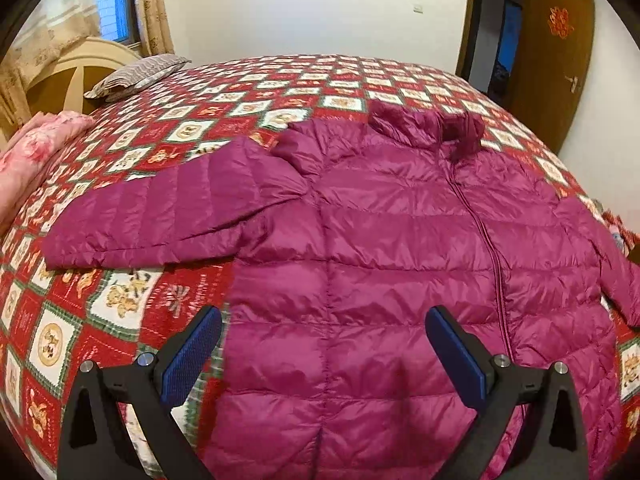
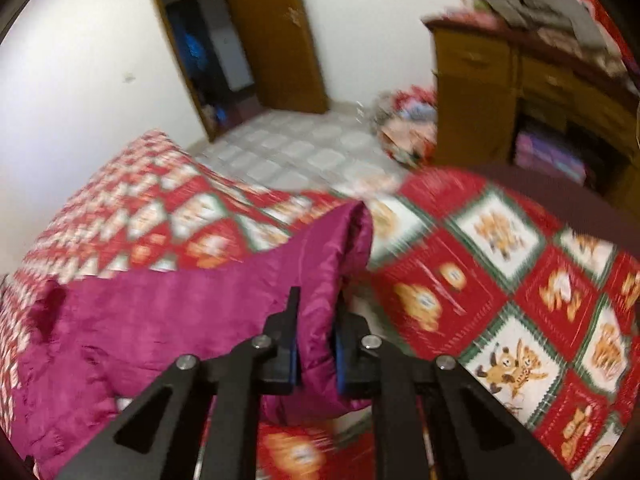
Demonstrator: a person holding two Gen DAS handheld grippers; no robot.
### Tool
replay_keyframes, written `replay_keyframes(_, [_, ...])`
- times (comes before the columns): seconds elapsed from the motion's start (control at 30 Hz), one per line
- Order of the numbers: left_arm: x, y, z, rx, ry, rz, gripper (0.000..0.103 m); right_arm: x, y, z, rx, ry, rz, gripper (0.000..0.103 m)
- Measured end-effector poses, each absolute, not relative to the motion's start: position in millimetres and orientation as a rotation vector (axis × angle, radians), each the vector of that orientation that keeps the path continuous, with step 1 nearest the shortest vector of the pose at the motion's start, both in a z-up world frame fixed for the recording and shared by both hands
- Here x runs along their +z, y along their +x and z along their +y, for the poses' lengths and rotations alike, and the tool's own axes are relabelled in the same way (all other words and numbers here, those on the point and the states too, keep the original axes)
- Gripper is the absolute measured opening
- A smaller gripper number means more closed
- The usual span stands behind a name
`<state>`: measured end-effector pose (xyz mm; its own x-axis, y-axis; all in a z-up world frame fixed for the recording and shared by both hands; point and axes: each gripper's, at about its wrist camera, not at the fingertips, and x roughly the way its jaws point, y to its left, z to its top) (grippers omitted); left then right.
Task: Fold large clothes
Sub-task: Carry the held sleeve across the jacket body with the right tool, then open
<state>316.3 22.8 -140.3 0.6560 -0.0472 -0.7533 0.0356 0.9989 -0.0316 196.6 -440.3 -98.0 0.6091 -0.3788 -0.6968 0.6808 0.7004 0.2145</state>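
Magenta quilted puffer jacket point(image 1: 380, 240), glossy, zipped shut, spread flat on patchwork bedspread point(image 1: 132, 292) just ahead of left gripper point(image 1: 324, 344), jaws released wide. Sleeve point(image 2: 320, 280) bunched, clenched between right gripper point(image 2: 316, 344) pads.

My left gripper point(image 1: 324, 354) hangs tilted downward, its blue-padded jaws spread wide with nothing pressed between them. My right gripper point(image 2: 316, 344), also angled down, has its jaws pinched tight on a fold of purple jacket sleeve point(image 2: 332, 280).
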Motion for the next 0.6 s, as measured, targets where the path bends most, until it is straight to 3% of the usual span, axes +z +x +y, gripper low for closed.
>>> replay_keyframes(0.27, [-113,306,63,-0.039,-0.067,0.774,0.102,-28,273,-284,-0.27,0.298,0.643,0.015])
replay_keyframes(0.6, [-92,298,119,0.025,-0.052,0.675,0.102,-81,360,-105,0.085,0.197,0.773,0.015])
